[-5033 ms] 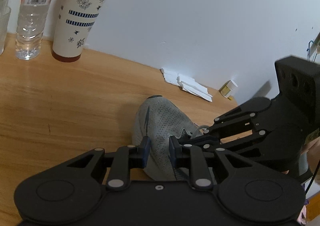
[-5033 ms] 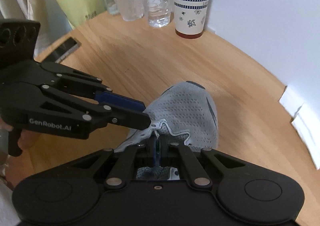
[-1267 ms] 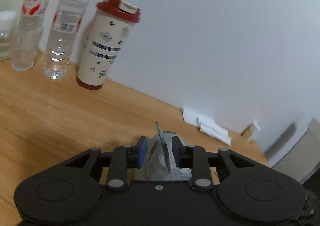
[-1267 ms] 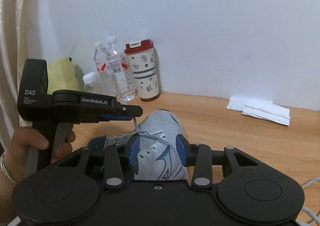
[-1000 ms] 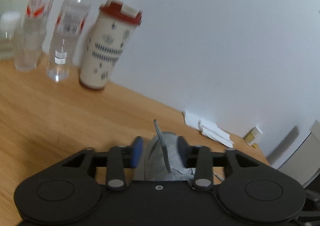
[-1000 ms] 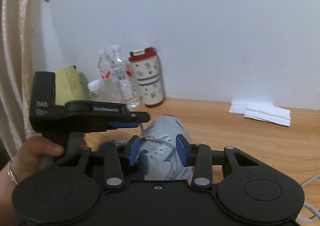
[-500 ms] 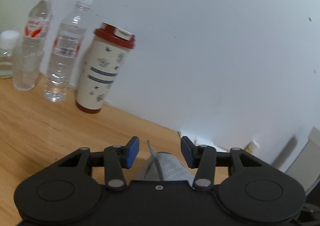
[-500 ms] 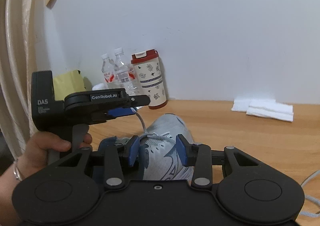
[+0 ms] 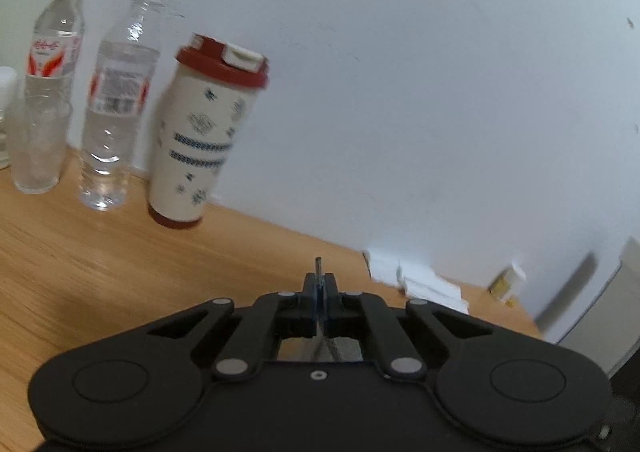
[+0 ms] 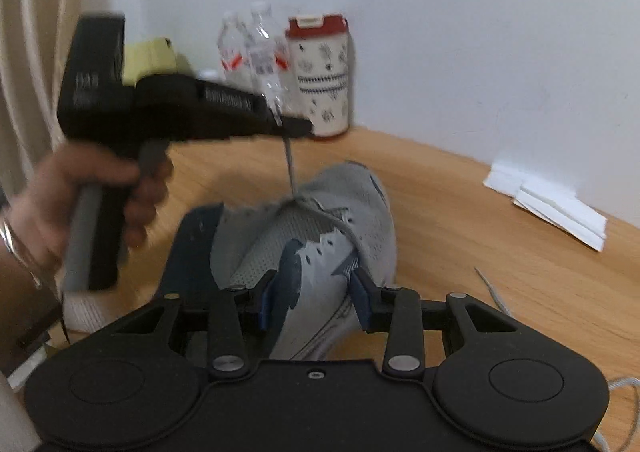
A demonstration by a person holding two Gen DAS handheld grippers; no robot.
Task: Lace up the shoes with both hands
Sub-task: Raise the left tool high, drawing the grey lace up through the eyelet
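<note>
A grey mesh running shoe (image 10: 360, 212) with a blue heel lies on the wooden table (image 10: 480, 212). My left gripper (image 9: 319, 284) is shut on the grey shoelace (image 9: 318, 266); the lace tip sticks up between its pads. In the right wrist view the left gripper (image 10: 300, 130) holds the lace (image 10: 289, 168) taut, straight up from an eyelet at the shoe's left side. My right gripper (image 10: 314, 298) is open, its blue pads on either side of the shoe's right flank, holding nothing. The other lace end (image 10: 490, 288) lies loose on the table to the right.
Two water bottles (image 9: 116, 100) and a red-lidded patterned tumbler (image 9: 204, 140) stand at the wall on the left. Folded white papers (image 9: 416, 280) and a small yellow box (image 9: 508, 284) lie by the wall on the right. A yellow bag (image 10: 152, 56) sits behind the left gripper.
My left gripper has shut on the lace and pulled it upward, so the shoe has dropped out of its view. My right gripper stays open and has come closer over the shoe.
</note>
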